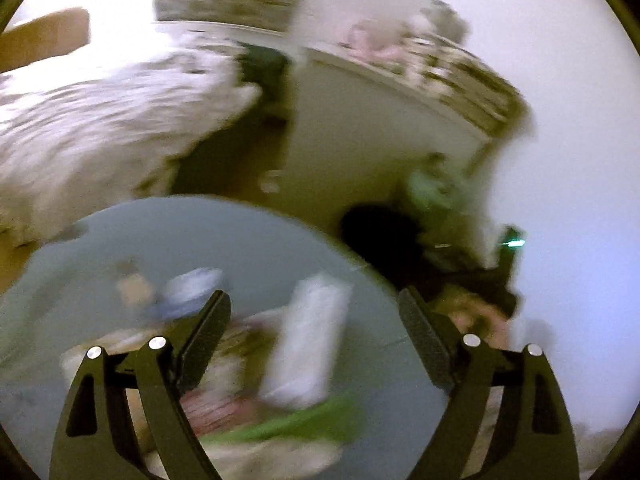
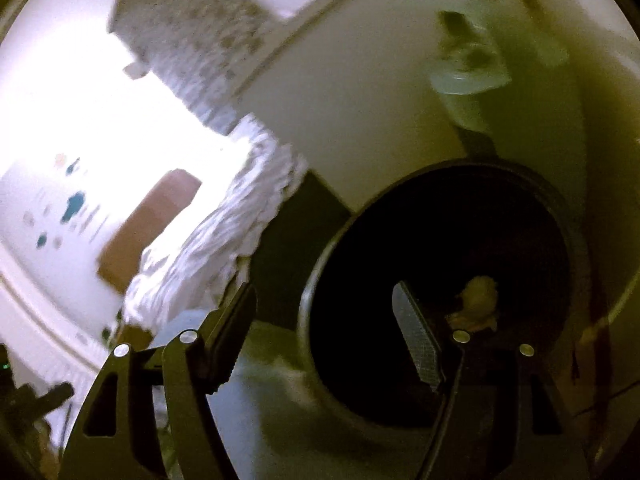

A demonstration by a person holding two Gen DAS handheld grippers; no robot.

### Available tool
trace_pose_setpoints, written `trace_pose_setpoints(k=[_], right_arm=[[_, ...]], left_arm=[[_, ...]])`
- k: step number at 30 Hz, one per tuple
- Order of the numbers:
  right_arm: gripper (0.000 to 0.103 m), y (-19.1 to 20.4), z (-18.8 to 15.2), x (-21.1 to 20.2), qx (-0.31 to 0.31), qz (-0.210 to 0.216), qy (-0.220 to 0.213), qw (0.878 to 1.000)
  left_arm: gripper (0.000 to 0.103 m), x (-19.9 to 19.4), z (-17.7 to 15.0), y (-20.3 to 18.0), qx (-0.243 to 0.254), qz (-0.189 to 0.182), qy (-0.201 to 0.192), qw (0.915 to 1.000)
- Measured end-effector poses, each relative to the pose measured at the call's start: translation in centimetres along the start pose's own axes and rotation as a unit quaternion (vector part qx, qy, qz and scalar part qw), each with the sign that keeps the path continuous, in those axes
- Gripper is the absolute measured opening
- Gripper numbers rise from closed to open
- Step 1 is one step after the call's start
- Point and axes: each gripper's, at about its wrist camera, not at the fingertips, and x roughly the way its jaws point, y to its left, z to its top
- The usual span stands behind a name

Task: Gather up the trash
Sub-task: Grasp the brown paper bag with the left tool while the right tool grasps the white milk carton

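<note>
A rumpled white bedspread (image 1: 100,120) lies beside a round grey table (image 1: 224,232), both blurred.

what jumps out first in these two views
In the right wrist view, the dark round bin fills the lower right, a pale crumpled scrap lying inside it beyond the open right claw. In the left wrist view, the open left claw hangs above a round grey table strewn with blurred litter, notably a white packet.

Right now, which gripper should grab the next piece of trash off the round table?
Left. The left gripper hangs open right over the white packet on the round table; the right gripper faces the bin.
</note>
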Motion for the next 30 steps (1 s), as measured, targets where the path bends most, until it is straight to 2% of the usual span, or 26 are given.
trace_pose_setpoints(k=[4, 7, 9, 10, 13, 14, 15, 18, 21, 22, 23, 25, 27, 29, 30], right_arm=[[0.078, 4.8, -2.5, -0.5, -0.038, 0.066, 0.059, 0.995], [0.079, 9.1, -4.3, -0.4, -0.062, 0.095, 0.106, 0.988], [0.081, 12.2, -5.4, 0.2, -0.082, 0.09, 0.141, 0.983], [0.082, 13.8, -6.1, 0.9, -0.087, 0.085, 0.172, 0.978], [0.084, 16.6, -7.9, 3.7, -0.082, 0.052, 0.26, 0.961], [0.084, 17.3, -8.4, 4.5, -0.08, 0.045, 0.273, 0.958], [0.084, 17.7, -8.7, 5.0, -0.08, 0.036, 0.279, 0.956], [0.084, 19.2, -9.4, 6.6, -0.076, 0.013, 0.29, 0.954], [0.084, 20.9, -10.3, 8.4, -0.118, -0.04, 0.304, 0.945], [0.084, 20.9, -10.3, 8.4, -0.118, -0.04, 0.304, 0.945], [0.078, 21.4, -10.7, 8.8, -0.143, -0.061, 0.303, 0.94], [0.075, 21.6, -11.3, 8.8, -0.167, -0.074, 0.295, 0.938], [0.066, 21.4, -11.3, 7.9, -0.164, -0.063, 0.289, 0.941], [0.05, 21.0, -10.7, 6.8, -0.157, -0.052, 0.277, 0.946], [0.047, 20.4, -10.4, 6.1, -0.148, -0.039, 0.271, 0.95]], left_arm=[[0.085, -2.3, -3.5, 6.6, -0.03, 0.048, 0.014, 0.9983], [0.084, -1.8, -4.8, 8.8, -0.028, 0.056, 0.028, 0.9976], [0.081, -0.6, -5.3, 9.6, -0.021, 0.053, 0.037, 0.9977], [0.079, -0.1, -5.5, 9.6, -0.015, 0.052, 0.039, 0.9978], [0.069, 0.7, -5.7, 10.3, -0.002, 0.041, 0.042, 0.9982], [0.063, 0.9, -6.0, 10.5, 0.002, 0.04, 0.045, 0.9982], [0.057, 1.0, -6.1, 10.6, 0.004, 0.038, 0.047, 0.9982], [0.051, 1.4, -6.3, 11.0, 0.007, 0.033, 0.045, 0.9984], [0.049, 1.3, -6.5, 11.4, 0.012, 0.034, 0.037, 0.9987], [0.048, 1.2, -6.6, 11.6, 0.013, 0.036, 0.035, 0.9986], [0.048, 1.0, -6.7, 11.7, 0.012, 0.04, 0.033, 0.9986], [0.047, 0.5, -6.8, 12.1, 0.004, 0.04, 0.028, 0.9988], [0.046, -0.6, -7.0, 12.6, -0.01, 0.036, 0.016, 0.9992], [0.046, -1.9, -6.9, 13.0, -0.024, 0.03, 0.002, 0.9993], [0.046, -2.5, -6.7, 13.0, -0.028, 0.026, -0.005, 0.9993]])
